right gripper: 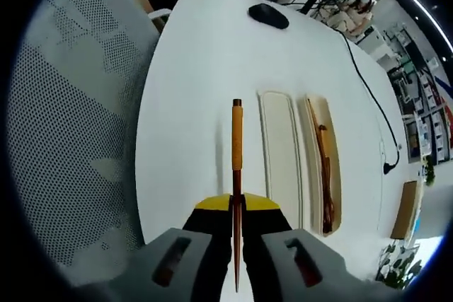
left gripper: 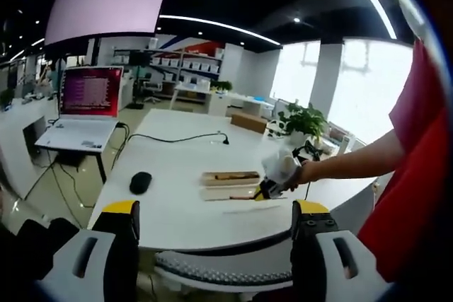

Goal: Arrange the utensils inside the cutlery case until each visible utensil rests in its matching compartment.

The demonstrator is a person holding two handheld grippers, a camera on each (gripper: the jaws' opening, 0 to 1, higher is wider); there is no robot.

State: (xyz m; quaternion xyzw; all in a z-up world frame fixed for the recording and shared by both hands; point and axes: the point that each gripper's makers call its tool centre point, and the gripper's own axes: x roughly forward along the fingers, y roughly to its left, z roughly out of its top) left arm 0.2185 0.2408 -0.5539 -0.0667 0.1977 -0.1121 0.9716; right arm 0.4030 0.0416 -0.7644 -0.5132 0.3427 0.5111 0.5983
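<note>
The cutlery case lies open on the white table (right gripper: 184,68) as two long halves: an empty white half (right gripper: 281,150) and a beige half (right gripper: 316,114) holding a dark wooden utensil (right gripper: 325,171). My right gripper (right gripper: 236,206) is shut on a thin wooden chopstick (right gripper: 236,139), which points forward just left of the white half, above the table. In the left gripper view, a hand holds the right gripper (left gripper: 277,175) beside the case (left gripper: 230,177). My left gripper (left gripper: 212,221) stays back off the table edge, jaws wide open with nothing between them.
A black mouse (left gripper: 140,182) lies left of the case, and a black cable (left gripper: 191,136) runs across the far table. A grey mesh chair (right gripper: 71,118) stands at the near edge. A laptop (left gripper: 88,100), a plant (left gripper: 304,119) and a cardboard box (left gripper: 248,122) sit farther off.
</note>
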